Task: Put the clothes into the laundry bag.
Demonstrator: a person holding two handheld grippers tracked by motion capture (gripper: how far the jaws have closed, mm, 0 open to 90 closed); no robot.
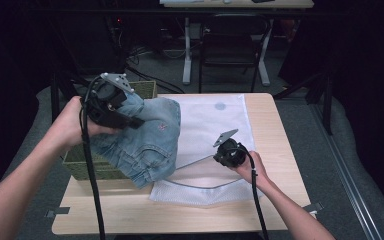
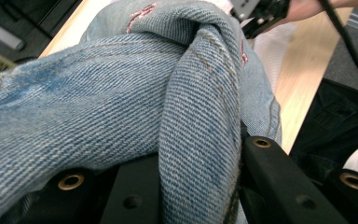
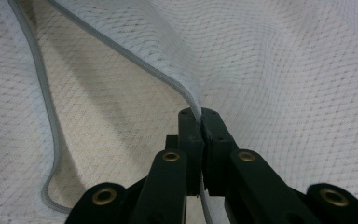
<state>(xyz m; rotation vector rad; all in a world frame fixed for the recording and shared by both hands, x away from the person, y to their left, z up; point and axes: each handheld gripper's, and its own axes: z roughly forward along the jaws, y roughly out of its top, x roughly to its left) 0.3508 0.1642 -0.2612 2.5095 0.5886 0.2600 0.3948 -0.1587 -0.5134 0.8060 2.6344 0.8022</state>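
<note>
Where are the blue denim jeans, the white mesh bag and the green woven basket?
Blue denim jeans (image 1: 147, 137), high view, on the folded middle.
White mesh bag (image 1: 215, 117), high view, on its flat top layer.
Green woven basket (image 1: 87, 167), high view, on its front wall.

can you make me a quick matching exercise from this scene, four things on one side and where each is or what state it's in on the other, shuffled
Things:
1. jeans
2. mesh laundry bag
3. olive basket
4. right gripper

Places or states:
A. stands at the table's left edge, partly under denim
B. jaws shut on a grey-trimmed edge, lifting it open
C. bunched and pinched in the left gripper
D. lies flat and white across the tabletop

Pairs: 1-C, 2-D, 3-A, 4-B
</note>
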